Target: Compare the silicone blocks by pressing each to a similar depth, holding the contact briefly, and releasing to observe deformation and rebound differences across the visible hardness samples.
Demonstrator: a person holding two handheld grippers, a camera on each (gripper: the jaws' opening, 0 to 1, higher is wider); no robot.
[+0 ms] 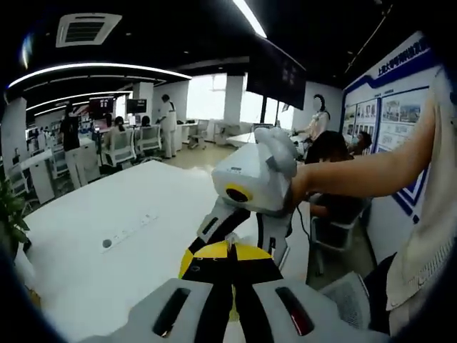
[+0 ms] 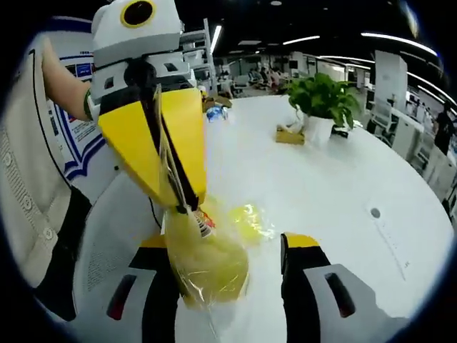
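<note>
My left gripper reaches in from the upper left in the right gripper view, its yellow jaws shut on the top of a clear plastic bag with something pale yellow inside. The bag hangs down to the white table between the wide-apart jaws of my right gripper, which is open and touches nothing. A second shiny yellow wrapped piece lies on the table just beyond. In the left gripper view my left gripper is shut, and the right gripper hangs over it, held by a person's arm.
A potted plant and a brown box stand at the table's far side, with a bottle further left. A round socket is set into the tabletop. A black chair stands by the table edge. People stand among desks in the background.
</note>
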